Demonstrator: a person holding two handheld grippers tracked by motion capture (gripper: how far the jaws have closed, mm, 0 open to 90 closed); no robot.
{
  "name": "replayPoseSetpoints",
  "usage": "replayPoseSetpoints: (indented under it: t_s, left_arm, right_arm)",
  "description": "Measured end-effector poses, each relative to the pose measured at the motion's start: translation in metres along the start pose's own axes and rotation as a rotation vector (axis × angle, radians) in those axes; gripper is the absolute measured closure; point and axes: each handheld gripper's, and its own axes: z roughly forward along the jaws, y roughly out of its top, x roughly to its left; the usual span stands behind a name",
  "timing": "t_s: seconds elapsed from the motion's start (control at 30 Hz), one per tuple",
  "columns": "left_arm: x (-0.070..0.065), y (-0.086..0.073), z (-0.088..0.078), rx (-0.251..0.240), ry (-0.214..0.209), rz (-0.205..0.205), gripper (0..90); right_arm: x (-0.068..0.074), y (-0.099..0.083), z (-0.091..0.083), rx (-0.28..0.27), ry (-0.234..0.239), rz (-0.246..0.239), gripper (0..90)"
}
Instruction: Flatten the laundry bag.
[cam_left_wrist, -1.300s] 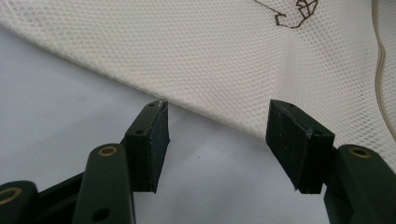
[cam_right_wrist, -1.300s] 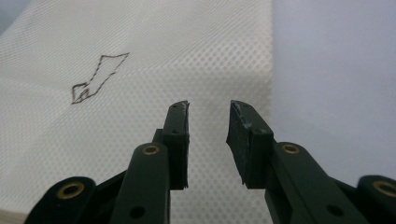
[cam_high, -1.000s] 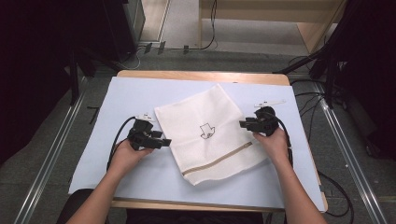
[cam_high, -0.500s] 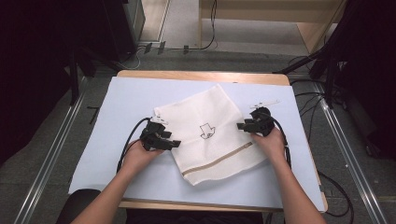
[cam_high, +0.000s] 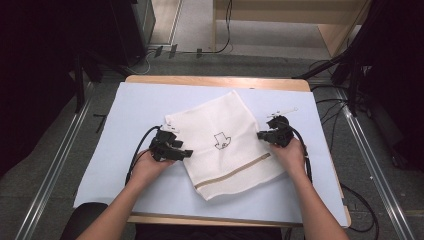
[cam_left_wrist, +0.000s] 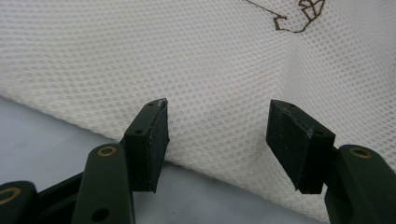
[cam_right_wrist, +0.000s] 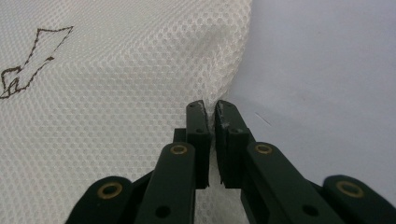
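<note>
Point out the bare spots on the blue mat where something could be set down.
Free: the blue mat left of and beyond the mesh bag, and the front strip. Crowded: the bag's sides, where the left gripper and right gripper work.

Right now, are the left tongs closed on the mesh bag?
No, the left tongs stand wide open, with the mesh bag edge between them.

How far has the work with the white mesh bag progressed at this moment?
Done: the right gripper has just closed and pinches the right edge of the white mesh bag. In hand: the left gripper stands open at the bag's left edge, not gripping yet. Left: closing the left jaws, then probably lifting or folding the bag, which lies flat on the blue mat.
</note>
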Motion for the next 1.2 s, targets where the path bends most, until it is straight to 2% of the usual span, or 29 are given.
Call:
replayPoseSetpoints:
  t_s: [0.1, 0.23, 0.33, 0.4, 0.67, 0.8, 0.87, 0.97, 1.13, 1.17, 1.2]
  left_arm:
    - [0.008, 0.000, -0.009, -0.018, 0.021, -0.021, 40.4]
    - [0.021, -0.002, -0.018, -0.033, 0.042, -0.076, 40.9]
    - [0.027, -0.003, -0.020, -0.008, 0.085, -0.089, 41.0]
    - [0.029, -0.004, -0.019, -0.002, 0.076, -0.101, 40.9]
    - [0.022, 0.000, -0.002, 0.033, 0.041, -0.114, 41.1]
    - [0.012, 0.002, 0.003, 0.026, 0.099, -0.084, 42.2]
    - [0.008, 0.001, 0.004, 0.025, 0.141, -0.062, 49.3]
    - [0.008, 0.000, 0.004, 0.011, 0.162, -0.075, 58.0]
    - [0.015, -0.001, 0.004, -0.010, 0.144, -0.128, 73.0]
    - [0.016, -0.001, 0.004, -0.015, 0.133, -0.146, 77.1]
    - [0.018, 0.000, 0.004, -0.015, 0.104, -0.167, 83.7]
  right_arm:
    - [0.002, -0.002, -0.003, 0.006, -0.008, 0.028, 87.2]
    - [0.004, -0.006, -0.004, -0.006, -0.018, 0.024, 87.1]
    - [0.004, -0.008, -0.005, -0.008, -0.017, 0.024, 86.7]
    - [0.005, -0.009, -0.005, -0.013, -0.017, 0.029, 86.5]
    - [0.005, -0.009, -0.004, -0.018, -0.021, 0.028, 86.2]
    - [0.005, -0.010, -0.004, -0.019, -0.022, 0.025, 86.2]
    - [0.006, -0.010, -0.004, -0.017, -0.023, 0.028, 86.2]
    - [0.007, -0.010, -0.004, -0.018, -0.025, 0.025, 86.3]
    - [0.008, -0.011, -0.004, -0.018, -0.026, 0.029, 86.2]
    - [0.008, -0.011, -0.004, -0.018, -0.026, 0.031, 86.3]
    - [0.008, -0.011, -0.004, -0.017, -0.026, 0.028, 86.3]
